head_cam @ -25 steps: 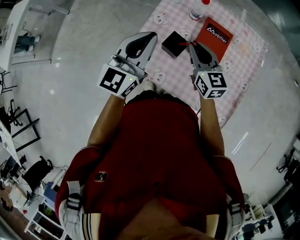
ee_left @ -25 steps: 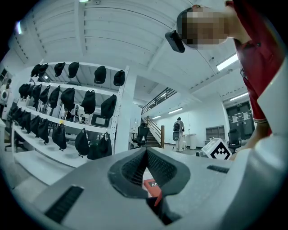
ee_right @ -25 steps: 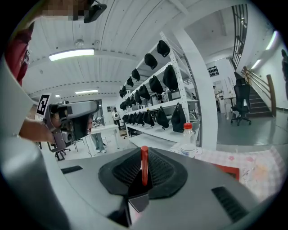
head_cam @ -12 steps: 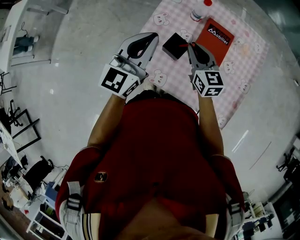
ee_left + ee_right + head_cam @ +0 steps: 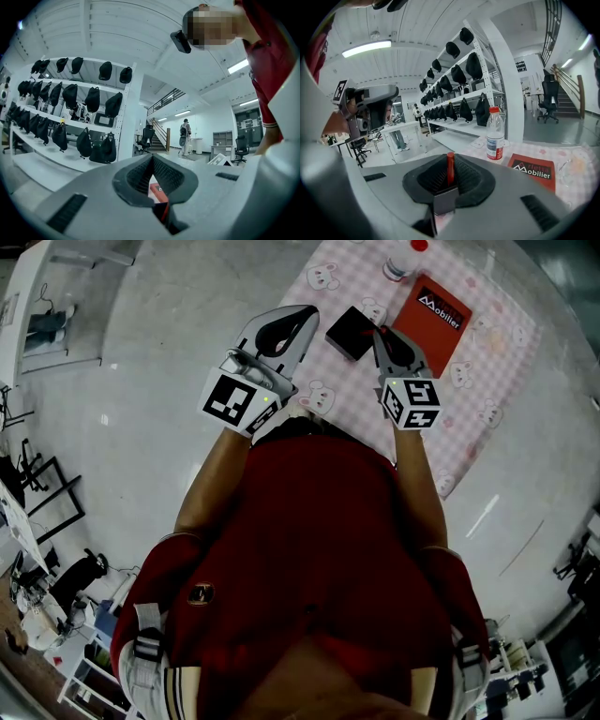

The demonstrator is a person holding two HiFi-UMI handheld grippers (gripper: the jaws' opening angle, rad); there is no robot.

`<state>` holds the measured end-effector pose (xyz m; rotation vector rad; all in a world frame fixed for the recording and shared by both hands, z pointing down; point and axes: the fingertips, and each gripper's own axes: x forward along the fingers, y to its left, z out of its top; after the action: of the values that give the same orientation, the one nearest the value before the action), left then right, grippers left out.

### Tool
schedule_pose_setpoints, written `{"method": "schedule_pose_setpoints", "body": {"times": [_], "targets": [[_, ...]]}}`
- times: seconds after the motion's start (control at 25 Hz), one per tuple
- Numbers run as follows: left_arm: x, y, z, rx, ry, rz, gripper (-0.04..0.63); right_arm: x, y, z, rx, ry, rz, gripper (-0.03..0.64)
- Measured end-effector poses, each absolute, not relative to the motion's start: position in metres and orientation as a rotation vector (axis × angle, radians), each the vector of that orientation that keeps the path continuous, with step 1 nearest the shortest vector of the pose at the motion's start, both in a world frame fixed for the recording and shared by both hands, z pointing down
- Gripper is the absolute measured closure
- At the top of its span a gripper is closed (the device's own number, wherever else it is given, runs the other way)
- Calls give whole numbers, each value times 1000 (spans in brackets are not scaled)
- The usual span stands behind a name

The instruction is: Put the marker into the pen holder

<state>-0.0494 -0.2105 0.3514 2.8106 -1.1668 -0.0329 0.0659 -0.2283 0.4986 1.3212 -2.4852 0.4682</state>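
red booklet (image 5: 439, 311): I read "Mobilier", white print; lies just past right gripper (image 5: 379, 332), on its right.
bottle label (image 5: 494, 141): too small, can't read.

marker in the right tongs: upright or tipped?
Upright: the red marker stands vertical in the right gripper view, pinched by the right tongs, lower end hidden behind the pen holder.

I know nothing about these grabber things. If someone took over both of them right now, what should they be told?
Left gripper: shut, empty, held off to the side.
Right gripper: shut on the red marker, which stands upright.
Pen holder: the black box on the checked cloth, right by the marker's lower end.
Done: marker picked up and brought to the holder.
Left: lower it in, let go.
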Motion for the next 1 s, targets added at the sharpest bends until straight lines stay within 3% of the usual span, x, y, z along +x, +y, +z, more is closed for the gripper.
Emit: {"method": "schedule_pose_setpoints", "body": {"times": [1.0], "targets": [[-47, -221, 363, 2793, -1150, 16, 588, 66, -234, 534, 1353, -2435, 540, 574]]}}
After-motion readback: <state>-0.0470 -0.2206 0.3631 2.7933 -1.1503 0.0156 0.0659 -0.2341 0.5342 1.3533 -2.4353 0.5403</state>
